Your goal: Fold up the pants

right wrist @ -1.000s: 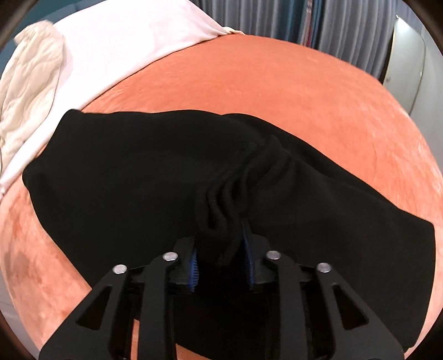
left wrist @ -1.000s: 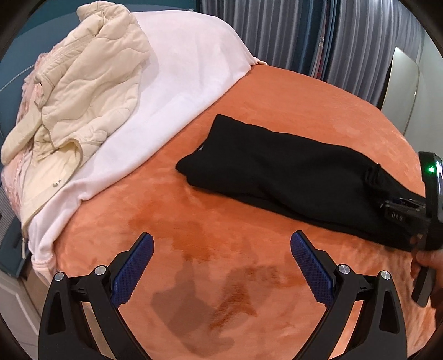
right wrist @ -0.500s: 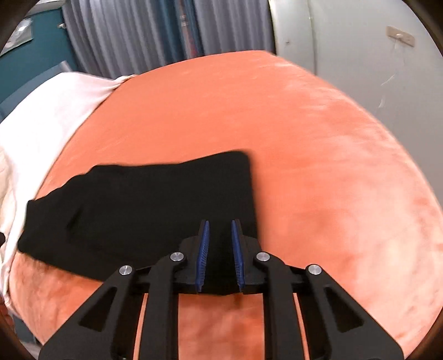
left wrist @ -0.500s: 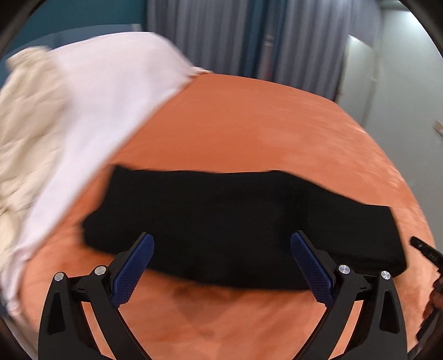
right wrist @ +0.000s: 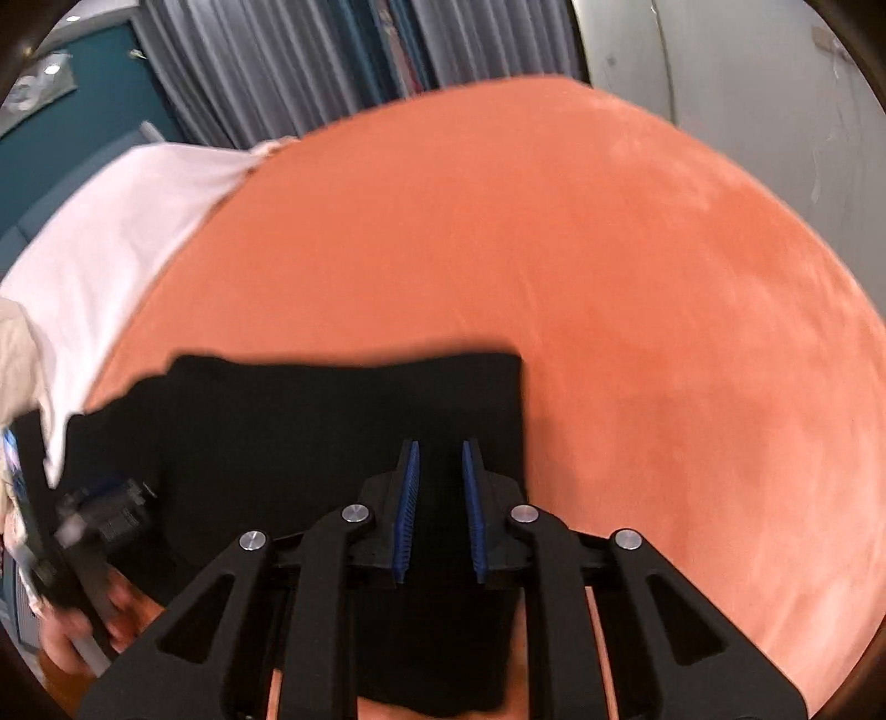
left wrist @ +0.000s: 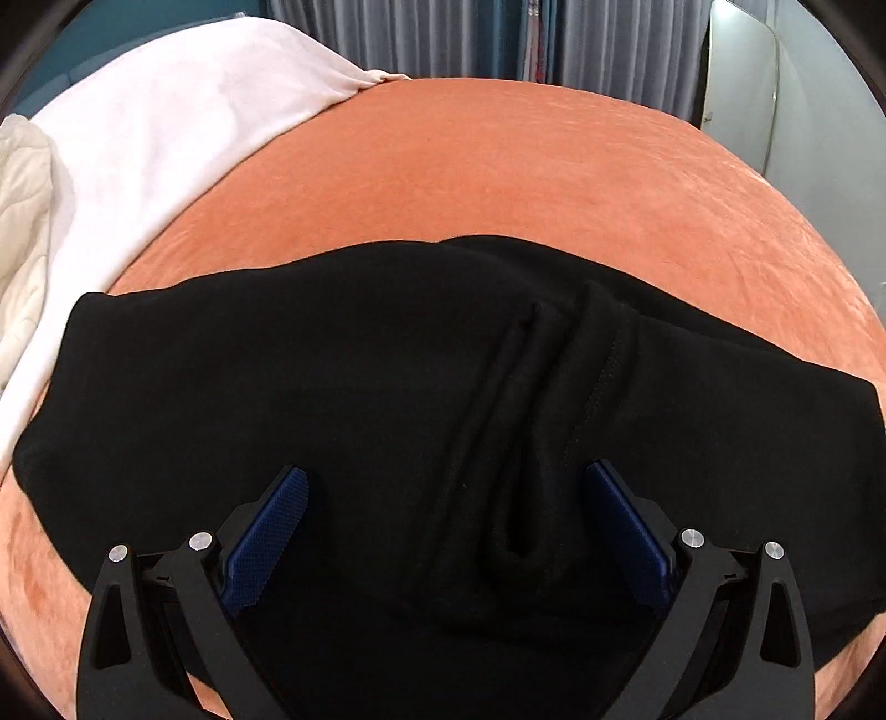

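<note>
The black pants (left wrist: 310,387) lie folded lengthwise as a long strip across the orange bed. My left gripper (left wrist: 443,493) is open, its blue pads straddling a raised fold of the pants close below. In the right wrist view the pants (right wrist: 310,421) end in a straight edge at the right. My right gripper (right wrist: 440,471) hovers over that end with its jaws narrowly apart, black cloth showing between the pads; whether it grips the cloth is unclear. The left gripper and hand (right wrist: 72,543) show blurred at the left.
The orange bed cover (left wrist: 526,166) spreads far behind and to the right. A white sheet (left wrist: 166,111) and a cream quilted jacket (left wrist: 22,221) lie at the left. Grey curtains (left wrist: 470,33) and a pale wall (right wrist: 747,83) stand behind the bed.
My left gripper has moved in over the pants, from the bare cover to straddling a fold. My right gripper let go of the bunched cloth and shifted to the pants' right end.
</note>
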Motion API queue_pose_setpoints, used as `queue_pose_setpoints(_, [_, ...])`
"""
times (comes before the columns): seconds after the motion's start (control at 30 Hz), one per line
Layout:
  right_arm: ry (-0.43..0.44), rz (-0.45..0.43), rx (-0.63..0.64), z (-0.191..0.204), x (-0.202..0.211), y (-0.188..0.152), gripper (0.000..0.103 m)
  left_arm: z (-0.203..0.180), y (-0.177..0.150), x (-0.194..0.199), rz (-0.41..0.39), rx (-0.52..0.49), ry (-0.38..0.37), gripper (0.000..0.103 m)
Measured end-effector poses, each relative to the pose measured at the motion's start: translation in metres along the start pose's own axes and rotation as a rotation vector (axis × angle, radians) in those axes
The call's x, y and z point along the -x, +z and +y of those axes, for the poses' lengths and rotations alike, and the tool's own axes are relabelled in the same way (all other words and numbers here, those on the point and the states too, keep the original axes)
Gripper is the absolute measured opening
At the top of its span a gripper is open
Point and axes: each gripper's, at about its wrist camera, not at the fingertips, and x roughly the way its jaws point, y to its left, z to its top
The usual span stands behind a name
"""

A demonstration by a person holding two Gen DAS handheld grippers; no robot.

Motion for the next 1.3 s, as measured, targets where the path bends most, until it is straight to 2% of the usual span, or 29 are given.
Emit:
queue_pose_setpoints(0.07, [0.017,0.012,0.024,0.008,-0.017,0.012,0.015,-0.001,0.000,-0.001,-0.003,0.005,0.003,0.098])
queue_pose_setpoints(0.13, [-0.083,0.085,0.087,0.004,-0.056,0.011,0.012,0.003,0.002,0.003,0.002,0.007,-0.022,0.098])
queue_pose_setpoints(0.2, [-0.042,0.060,0.032,-0.006,-0.056,0.010,0.010,0.015,0.002,0.016,-0.019,0.017,-0.029,0.098])
queue_pose_setpoints(0.23, [-0.050,0.049,-0.003,-0.008,-0.047,0.009,0.010,0.028,0.001,0.027,-0.047,0.031,-0.022,0.098])
queue_pose_setpoints(0.3, [-0.109,0.000,0.025,0.005,-0.020,0.000,0.014,0.063,-0.005,0.048,-0.091,0.083,-0.025,0.098])
queue_pose_setpoints(0.37, [-0.087,-0.019,0.085,0.024,0.004,-0.019,0.014,0.101,-0.011,0.058,-0.103,0.146,0.007,0.098])
queue_pose_setpoints(0.43, [-0.050,-0.010,0.128,0.046,0.019,-0.047,0.014,0.145,-0.020,0.062,-0.081,0.221,0.048,0.098])
queue_pose_setpoints(0.6, [-0.014,0.017,0.175,0.093,0.025,-0.099,0.014,0.255,-0.046,0.062,-0.028,0.409,0.128,0.097])
queue_pose_setpoints(0.7, [0.087,0.071,0.201,0.137,0.021,-0.120,0.014,0.310,-0.066,0.072,-0.025,0.499,0.142,0.097])
queue_pose_setpoints(0.77, [0.121,0.087,0.322,0.185,0.016,-0.129,0.014,0.335,-0.077,0.079,-0.027,0.540,0.147,0.097])
queue_pose_setpoints(0.9, [0.212,0.080,0.540,0.289,0.005,-0.136,0.017,0.362,-0.095,0.097,-0.047,0.563,0.161,0.097])
queue_pose_setpoints(0.97, [0.260,0.094,0.652,0.347,-0.009,-0.139,0.040,0.368,-0.100,0.105,-0.061,0.549,0.158,0.097])
queue_pose_setpoints(1.0, [0.261,0.081,0.706,0.372,-0.016,-0.141,0.059,0.370,-0.104,0.108,-0.065,0.538,0.155,0.097])
queue_pose_setpoints(1.03, [0.271,0.059,0.786,0.406,-0.022,-0.148,0.065,0.369,-0.109,0.112,-0.070,0.521,0.154,0.097])
queue_pose_setpoints(1.17, [0.282,0.083,0.942,0.479,-0.057,-0.161,0.064,0.370,-0.116,0.119,-0.083,0.460,0.167,0.097])
queue_pose_setpoints(1.27, [0.221,0.118,1.025,0.511,-0.090,-0.173,0.061,0.371,-0.118,0.119,-0.088,0.418,0.169,0.097])
queue_pose_setpoints(1.3, [0.213,0.148,1.030,0.513,-0.101,-0.175,0.037,0.370,-0.118,0.118,-0.088,0.411,0.168,0.097])
